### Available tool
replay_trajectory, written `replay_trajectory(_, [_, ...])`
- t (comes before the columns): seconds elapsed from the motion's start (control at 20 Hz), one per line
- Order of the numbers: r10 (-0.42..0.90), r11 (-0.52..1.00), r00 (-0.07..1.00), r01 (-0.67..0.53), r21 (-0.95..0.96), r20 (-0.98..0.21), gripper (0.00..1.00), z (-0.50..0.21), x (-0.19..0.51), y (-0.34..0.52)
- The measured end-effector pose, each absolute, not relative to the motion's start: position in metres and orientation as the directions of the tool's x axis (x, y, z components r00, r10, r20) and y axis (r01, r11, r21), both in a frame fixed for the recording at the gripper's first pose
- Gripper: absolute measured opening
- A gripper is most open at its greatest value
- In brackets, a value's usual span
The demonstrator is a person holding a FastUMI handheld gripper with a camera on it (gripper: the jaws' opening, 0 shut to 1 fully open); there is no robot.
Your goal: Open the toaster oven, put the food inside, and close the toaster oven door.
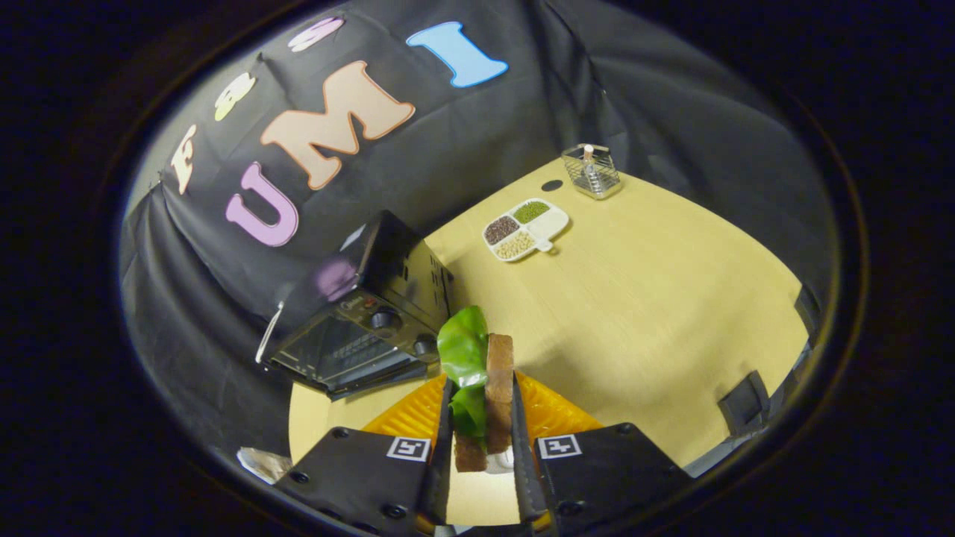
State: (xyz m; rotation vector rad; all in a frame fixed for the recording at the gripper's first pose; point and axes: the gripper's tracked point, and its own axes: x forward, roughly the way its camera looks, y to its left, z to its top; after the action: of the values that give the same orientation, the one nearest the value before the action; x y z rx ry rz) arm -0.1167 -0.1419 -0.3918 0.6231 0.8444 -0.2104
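Gripper [481, 418] clamped narrow on sandwich [489, 388] w/ lettuce [462, 347], both fingers pressing it; orange tray [548, 414] beneath; toaster oven [365, 328] just ahead, door shut; table [656, 313].

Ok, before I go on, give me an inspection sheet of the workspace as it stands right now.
Surface: pale wooden table, bare across its middle.
Job's things: toaster oven stands at the table's edge against the cloth wall; whether its door is open or closed cannot be told. The sandwich, bread with a green leaf, is held on edge above the orange tray.
Clutter: divided dish of beans and wire basket holding a small bottle, both on the table's far side; a dark round spot on the table beside the basket.
Grippers: gripper shut on the sandwich, both fingers pressing its sides.
Cables: nothing seen.
Surroundings: black cloth wall around the table.
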Motion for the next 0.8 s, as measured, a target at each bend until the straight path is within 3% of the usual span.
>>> replay_trajectory(0.8, [0.268, 0.627, 0.684, 0.411, 0.662, -0.678, 0.38, -0.385, -0.071, 0.027])
